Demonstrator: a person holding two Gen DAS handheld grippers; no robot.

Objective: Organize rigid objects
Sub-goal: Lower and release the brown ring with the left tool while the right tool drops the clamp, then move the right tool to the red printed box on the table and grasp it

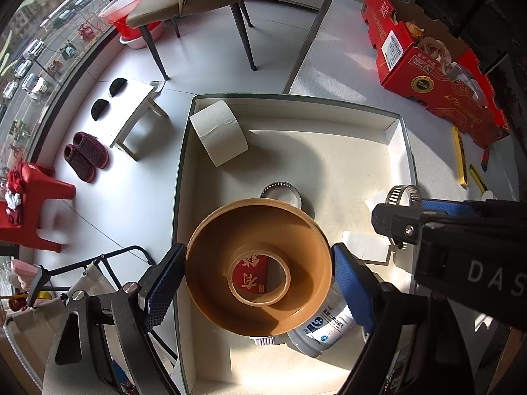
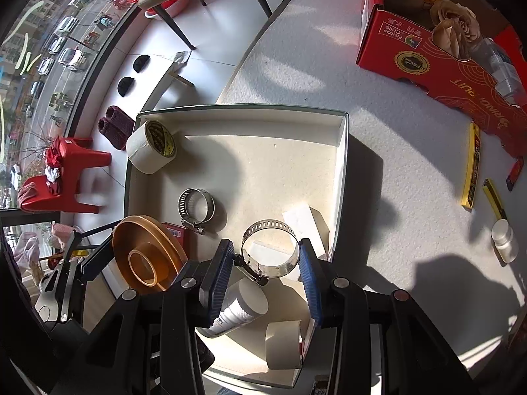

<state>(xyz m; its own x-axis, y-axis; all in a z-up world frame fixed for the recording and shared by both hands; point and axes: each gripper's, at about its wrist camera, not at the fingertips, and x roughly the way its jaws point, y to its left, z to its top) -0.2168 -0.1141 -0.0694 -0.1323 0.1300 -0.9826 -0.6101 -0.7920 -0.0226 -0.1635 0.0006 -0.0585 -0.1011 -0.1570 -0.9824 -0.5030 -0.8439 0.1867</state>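
Right now the brown tape roll [image 1: 258, 268] sits pinched between the left gripper's [image 1: 257, 283] blue pads above the white tray [image 1: 393, 151]. Beside it, the right gripper [image 2: 266, 263] clamps a metal hose clamp [image 2: 270, 250] over the tray, where a second clamp [image 2: 196, 205], a white bottle [image 2: 242, 306] and paper tape rolls [image 2: 151, 148] lie.

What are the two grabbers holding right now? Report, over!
Left gripper jaws closed on brown tape roll. Right gripper jaws closed on metal hose clamp. Both over the white tray. Bottle and another clamp lying below.
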